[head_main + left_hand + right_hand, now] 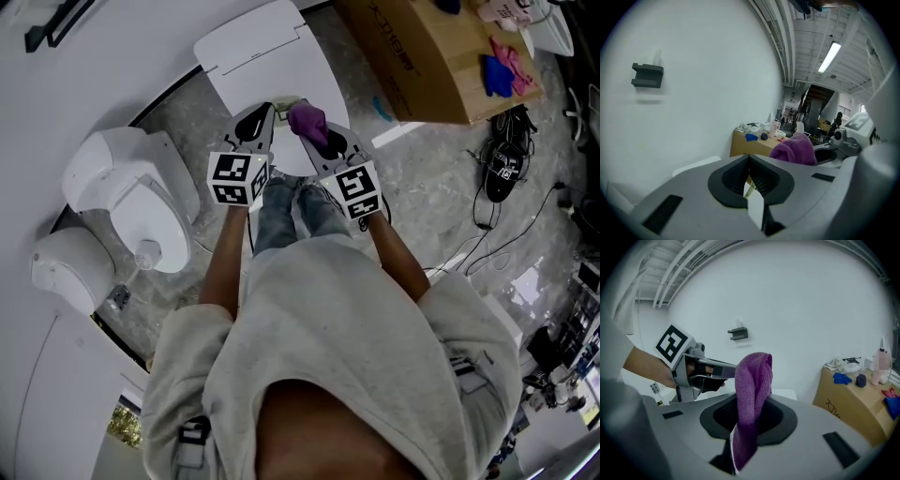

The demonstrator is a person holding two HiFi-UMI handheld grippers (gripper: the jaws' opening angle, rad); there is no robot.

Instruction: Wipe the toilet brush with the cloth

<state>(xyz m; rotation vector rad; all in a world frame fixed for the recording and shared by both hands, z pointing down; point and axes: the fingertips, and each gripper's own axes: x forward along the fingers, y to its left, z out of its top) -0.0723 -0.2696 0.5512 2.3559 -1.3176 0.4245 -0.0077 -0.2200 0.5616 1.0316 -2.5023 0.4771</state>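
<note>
My right gripper (749, 420) is shut on a purple cloth (752, 385), which stands up in a fold above the jaws. In the head view this cloth (307, 120) sits at the right gripper's (317, 134) tip, just right of the left gripper (264, 111). My left gripper (749, 173) is shut on a thin white and pale-green piece (754, 204), apparently the toilet brush's handle; the brush head is hidden. The two grippers are held side by side, close together, above a white surface (253, 52).
A white toilet (141, 202) stands on the marble floor at the left. At the upper right is a cardboard box (427, 56) with small items on it. Black shoes (506, 164) and cables lie at the right. A dark bracket (647, 75) is fixed to the white wall.
</note>
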